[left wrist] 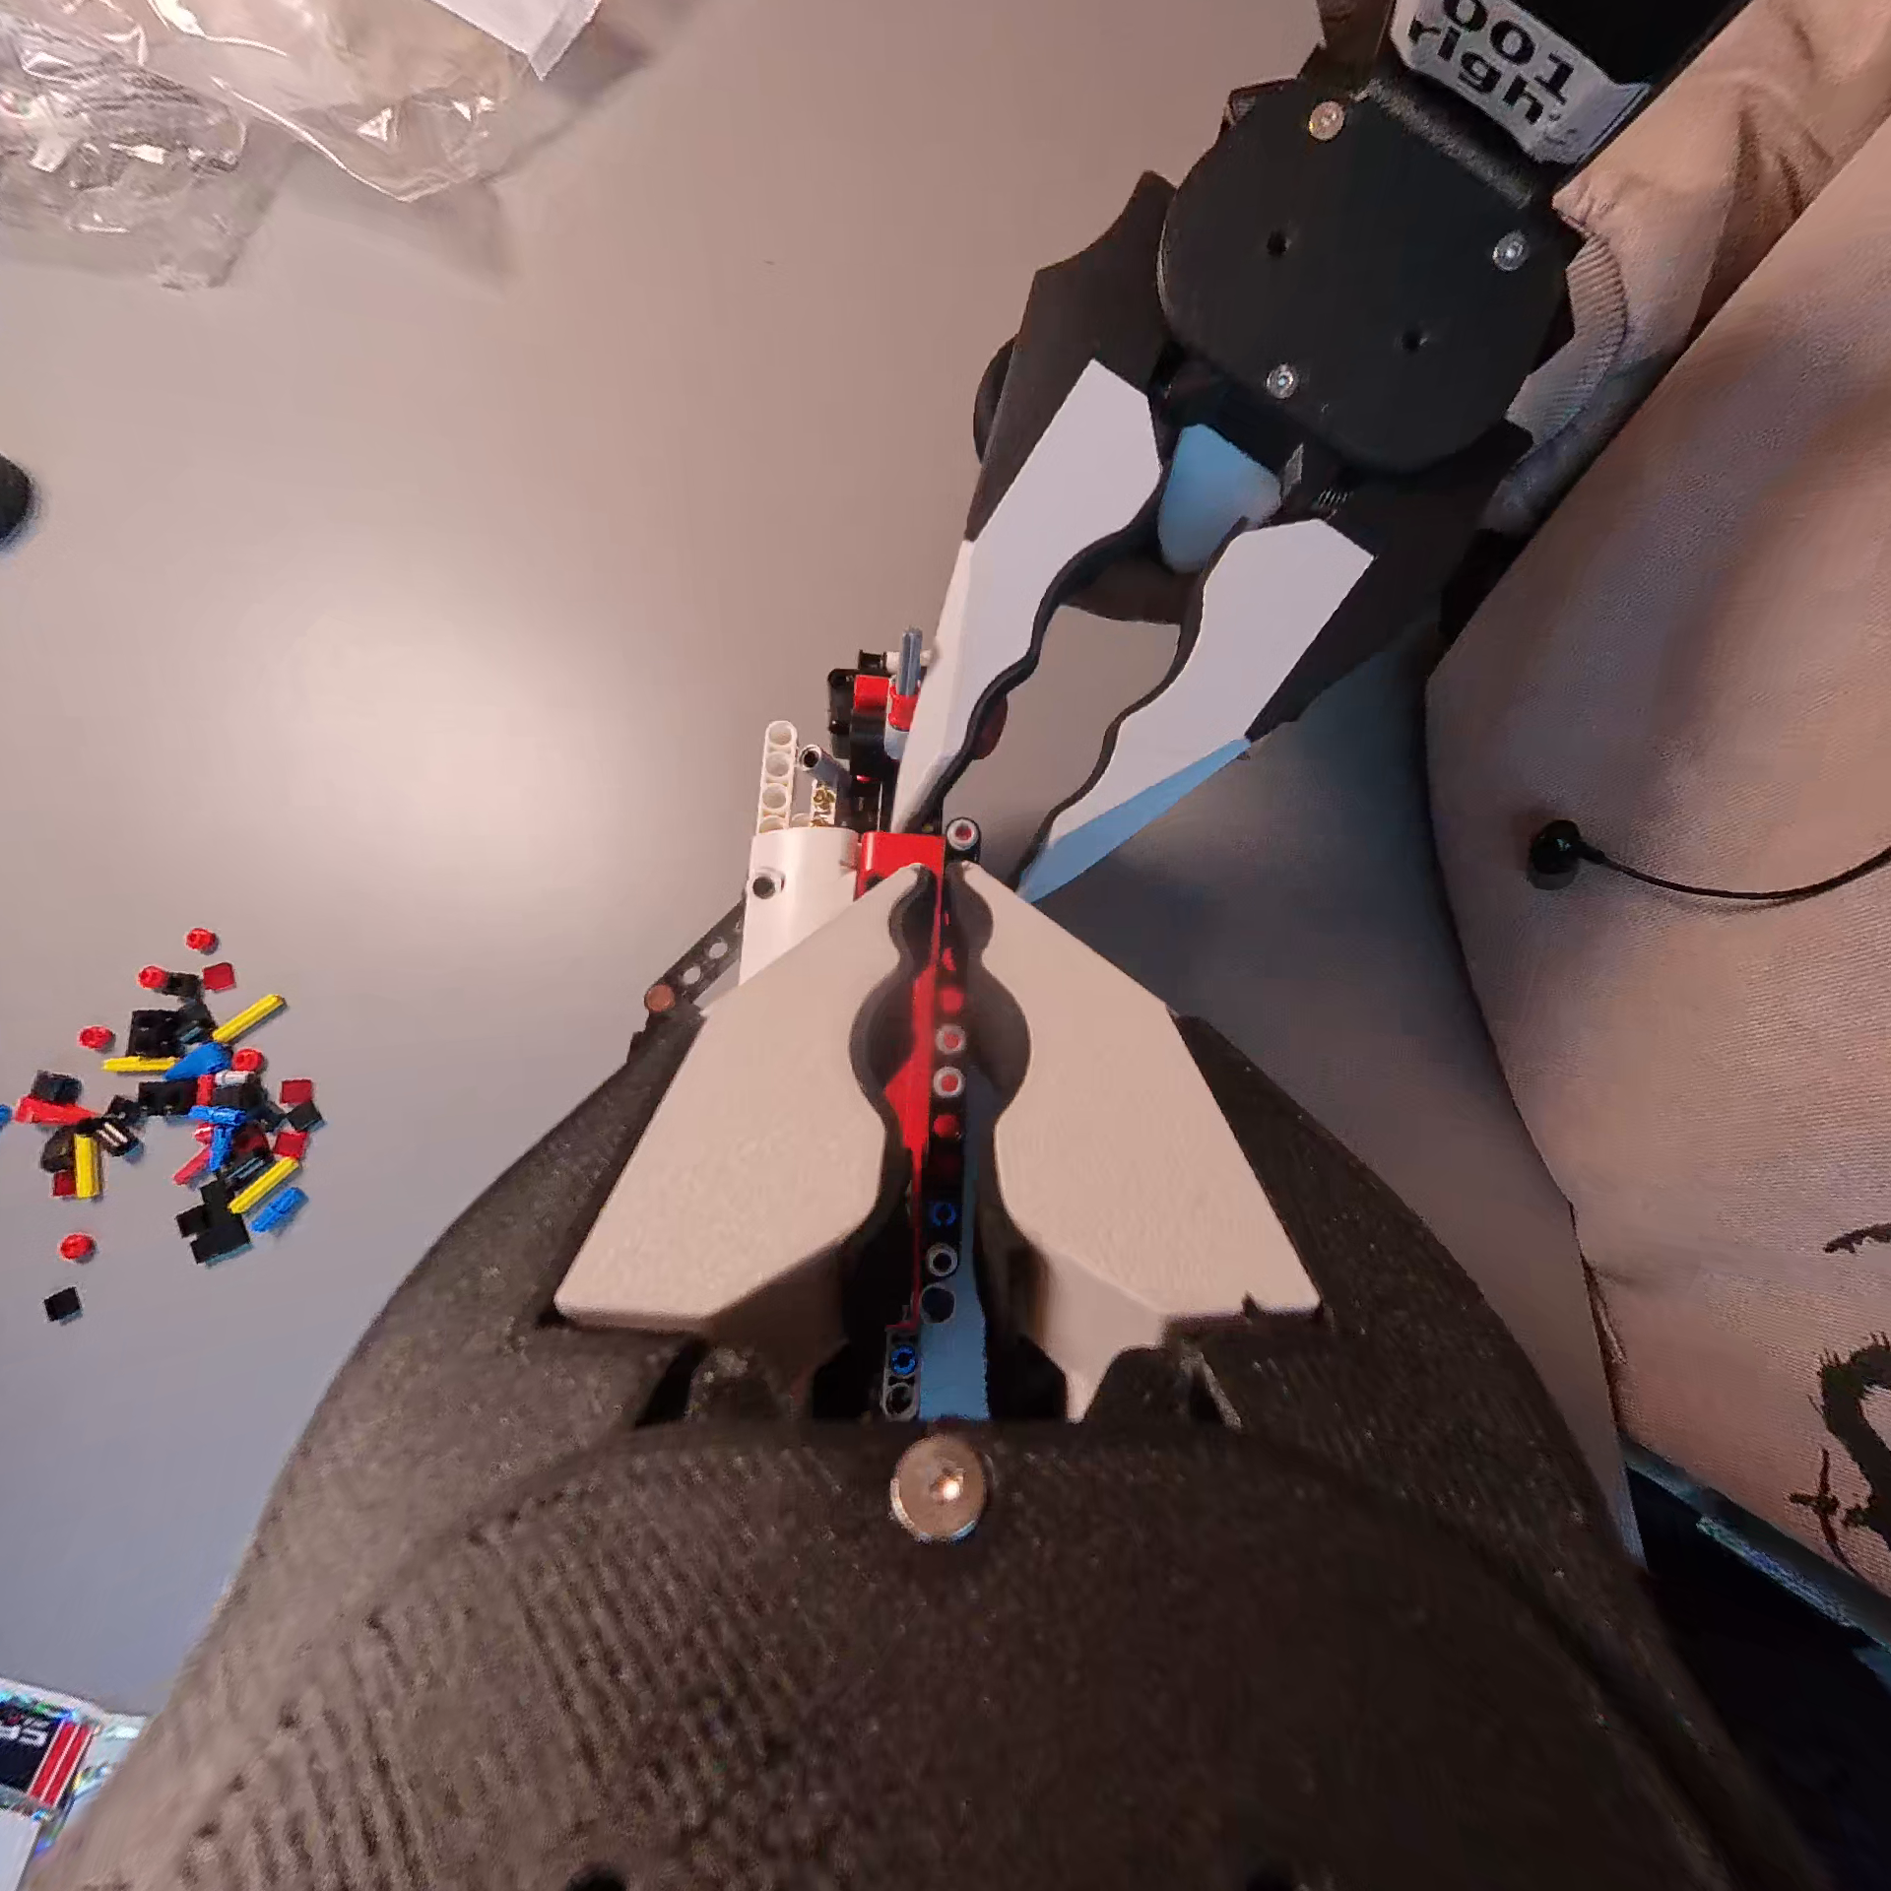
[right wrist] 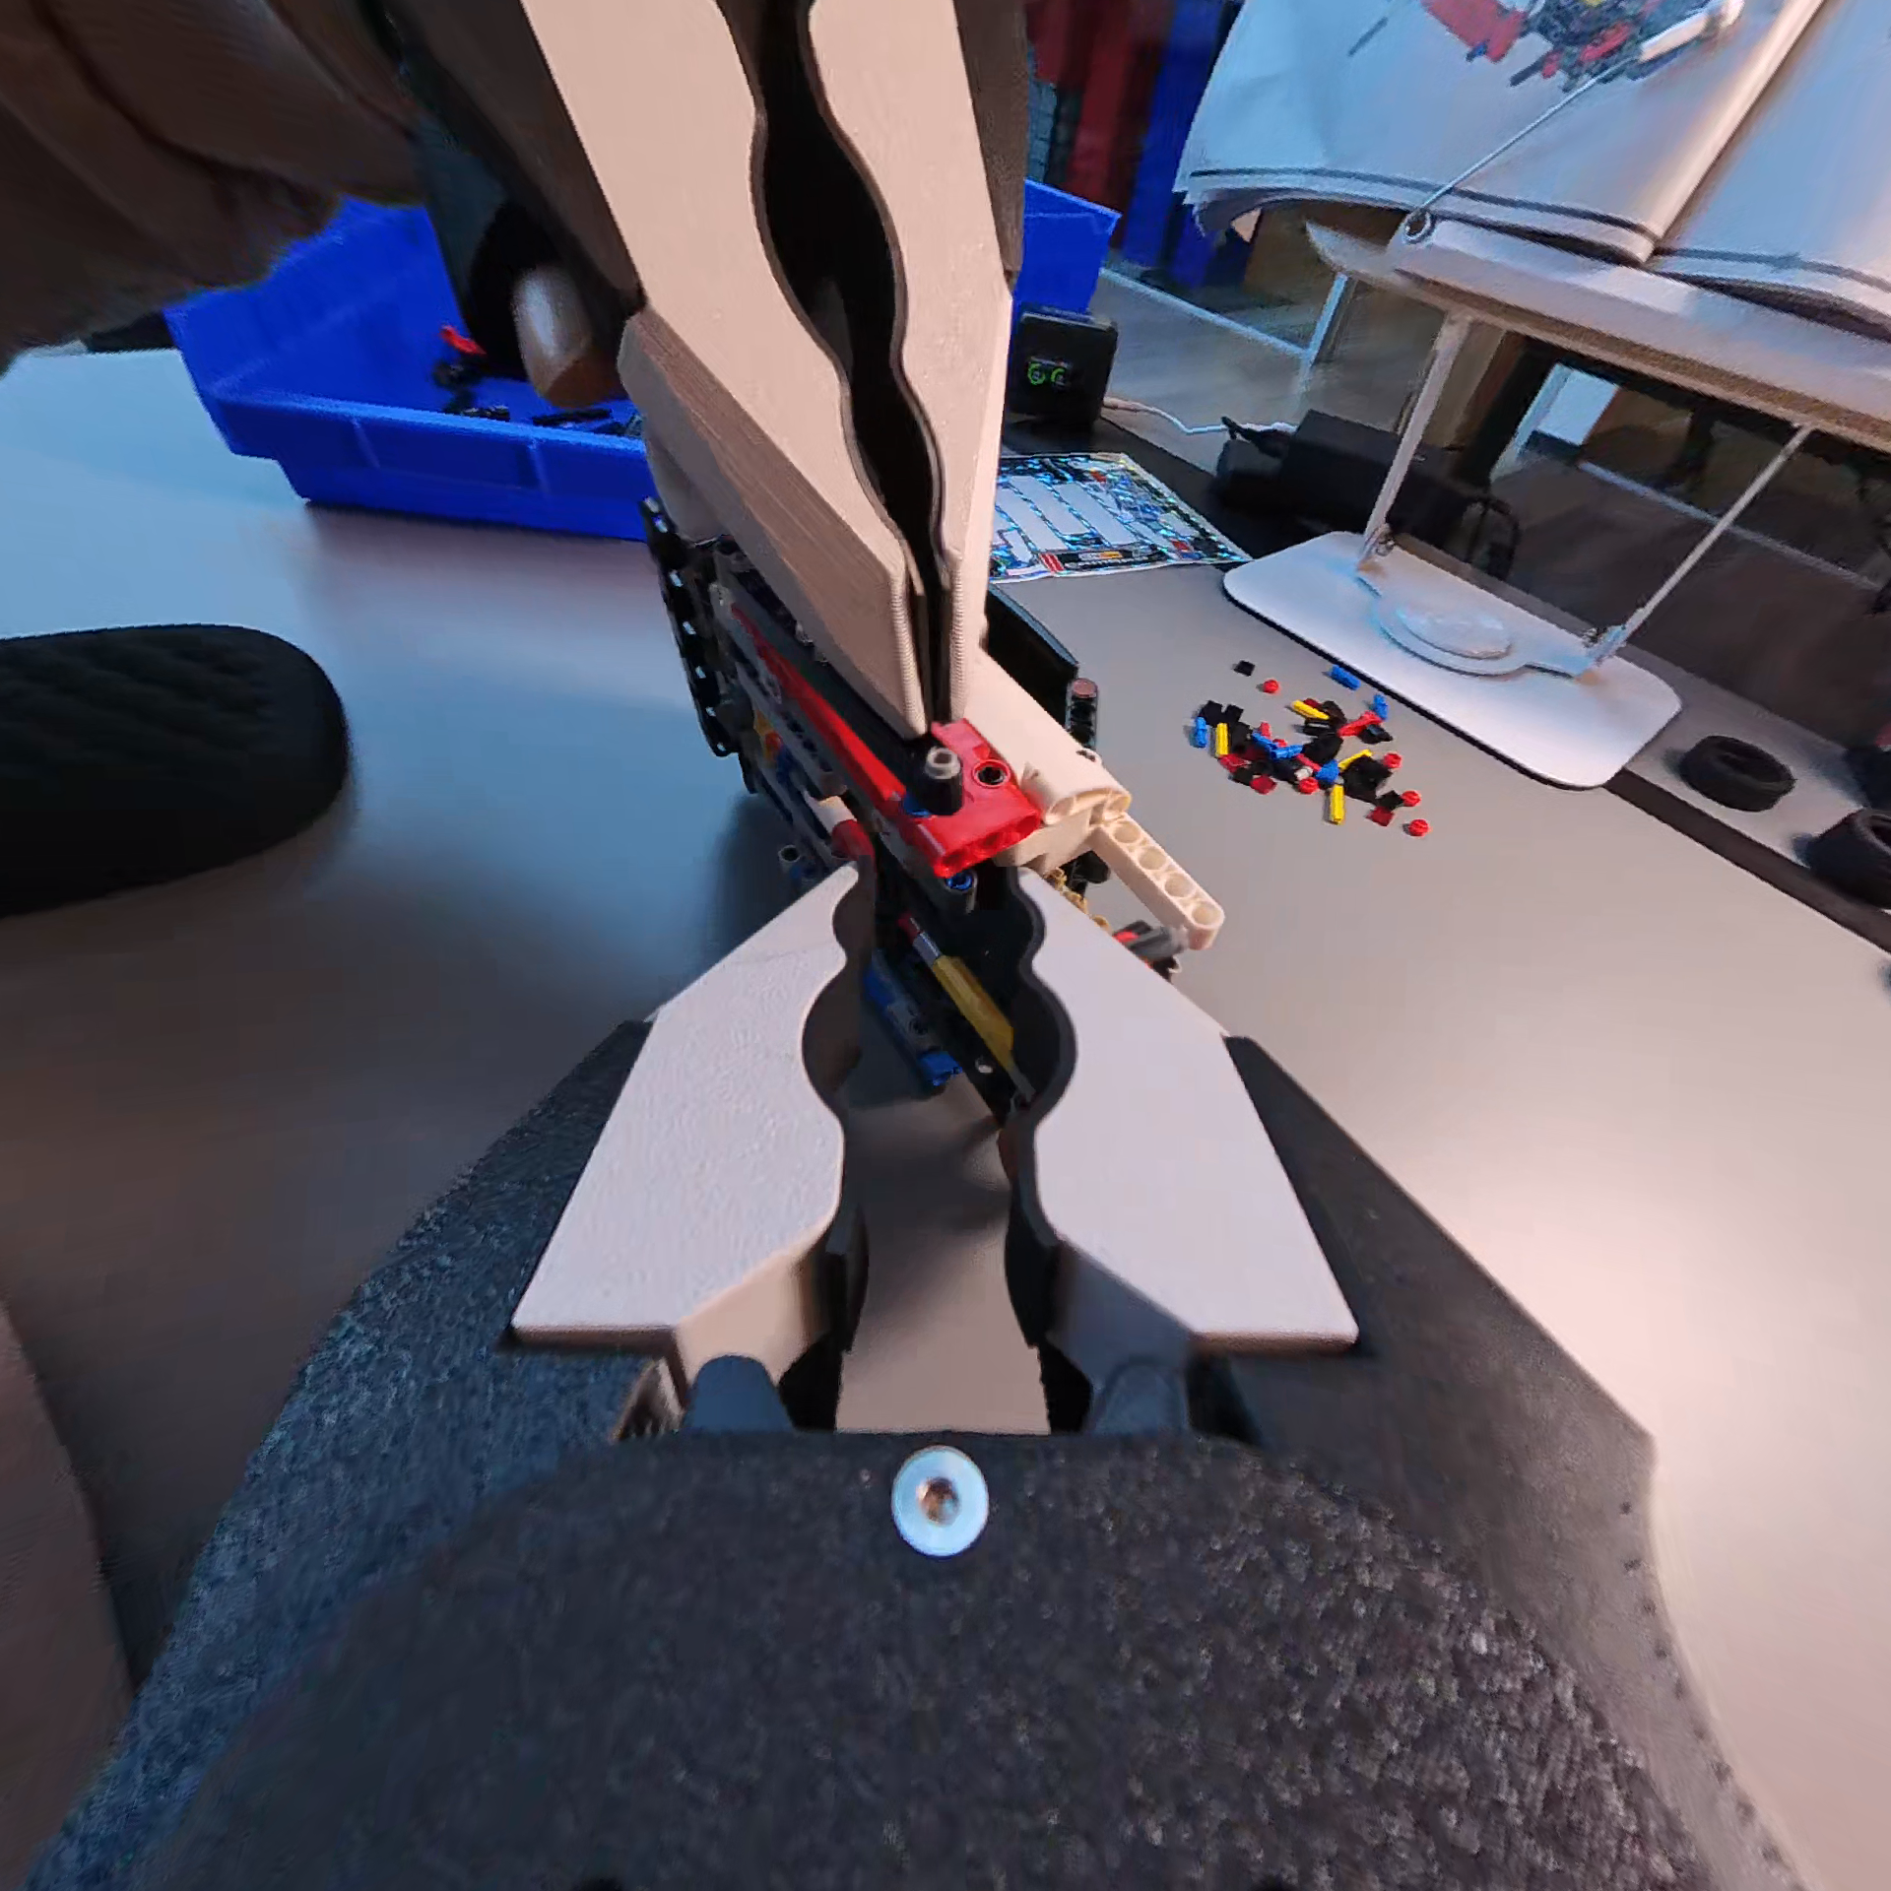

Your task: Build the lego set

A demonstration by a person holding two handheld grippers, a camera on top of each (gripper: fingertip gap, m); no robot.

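Note:
A partly built lego model (right wrist: 982, 808) of black, red and white beams is held above the grey table (right wrist: 1433, 1023). My left gripper (left wrist: 941, 875) is shut on the model's long red beam (left wrist: 926, 1023). In the right wrist view it (right wrist: 933, 716) comes down from above onto the beam's end. My right gripper (right wrist: 939, 890) closes on the model's lower black, yellow and blue part from the near side. In the left wrist view it (left wrist: 972, 829) reaches in from the upper right, its black fingers (left wrist: 1023, 675) meeting the model's end. The white section (left wrist: 808, 880) sticks out to the left.
A pile of small red, blue, yellow and black pieces (right wrist: 1310, 757) lies on the table, also in the left wrist view (left wrist: 184, 1105). A blue bin (right wrist: 389, 409), sticker sheet (right wrist: 1095, 512), booklet stand (right wrist: 1453, 655), tyres (right wrist: 1734, 773) and plastic bags (left wrist: 205, 102) surround it. My two grippers' fingertips are within a few centimetres of each other.

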